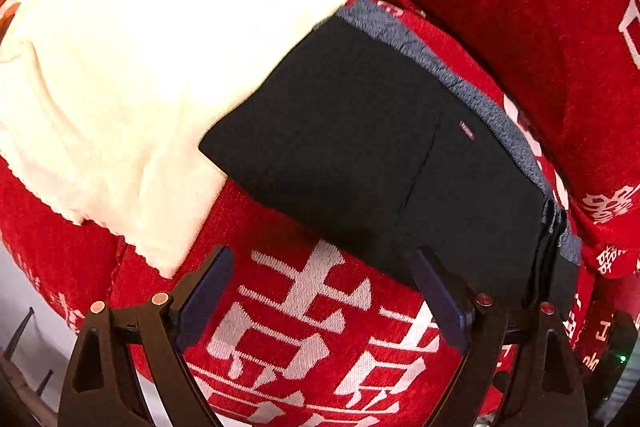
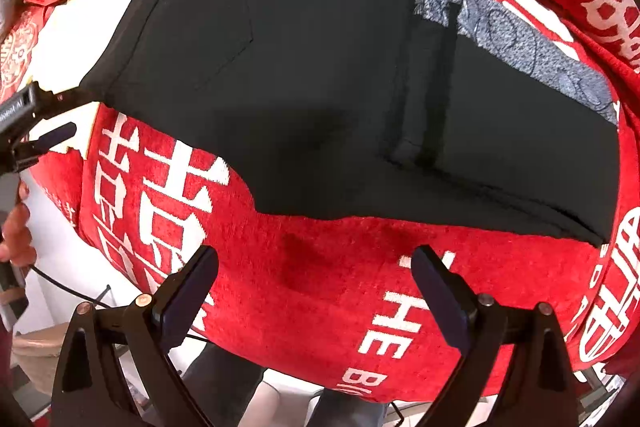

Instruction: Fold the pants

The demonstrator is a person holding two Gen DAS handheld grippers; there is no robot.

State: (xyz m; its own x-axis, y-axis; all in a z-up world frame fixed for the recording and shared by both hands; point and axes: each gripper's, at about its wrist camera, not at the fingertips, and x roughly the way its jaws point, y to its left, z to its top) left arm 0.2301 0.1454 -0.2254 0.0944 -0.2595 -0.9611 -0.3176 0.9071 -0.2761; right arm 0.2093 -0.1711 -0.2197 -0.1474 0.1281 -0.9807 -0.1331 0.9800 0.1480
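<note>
Black pants w/ grey fleece lining lie folded on red blanket. Left gripper & right gripper: jaws wide apart, nothing held.

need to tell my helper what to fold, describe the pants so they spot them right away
On the red blanket with big white characters, beside a cream cloth, lie the black pants. They are the only black item, with a fuzzy grey lining along the far edge and a tiny pink tag.

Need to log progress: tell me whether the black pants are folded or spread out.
Folded: the black pants lie as a compact block, layered edges stacked at one end, grey lining showing.
</note>
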